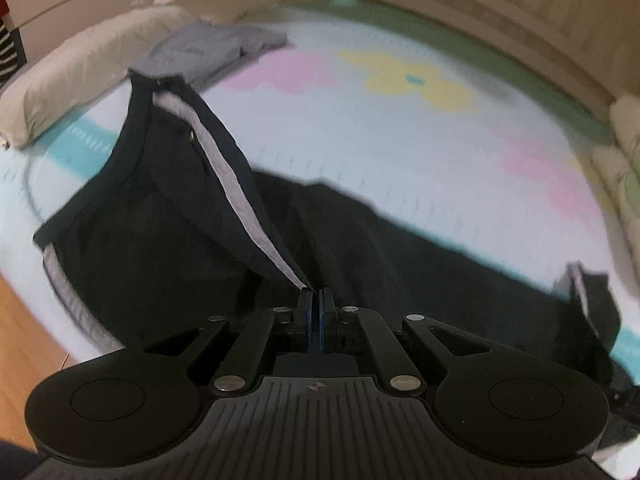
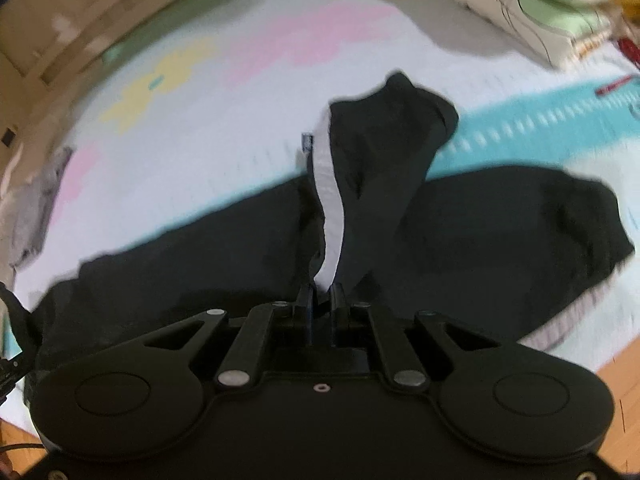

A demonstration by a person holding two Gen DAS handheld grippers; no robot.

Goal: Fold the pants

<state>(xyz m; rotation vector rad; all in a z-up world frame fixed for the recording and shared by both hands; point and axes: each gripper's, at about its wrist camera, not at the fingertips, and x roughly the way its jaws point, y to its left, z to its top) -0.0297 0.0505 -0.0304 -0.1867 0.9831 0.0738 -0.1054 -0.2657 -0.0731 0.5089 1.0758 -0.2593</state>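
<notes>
On the flowered mat (image 1: 400, 128), both grippers' fingers (image 1: 305, 304) (image 2: 339, 300) pinch black pants (image 1: 160, 240) near grey clothes (image 1: 208, 48).

The pants (image 1: 168, 240) lie along the near edge of the mat (image 1: 400, 140). Folded clothes (image 1: 208, 50) rest near its far left corner, beside a pillow (image 1: 80, 80).

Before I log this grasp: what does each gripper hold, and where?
Both hold the pants: left gripper and right gripper each pinch the edge at the white stripe.

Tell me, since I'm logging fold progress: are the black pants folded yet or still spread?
Mid-fold: the black pants lie mostly spread on the mat, while left gripper and right gripper lift pinched edges.
</notes>
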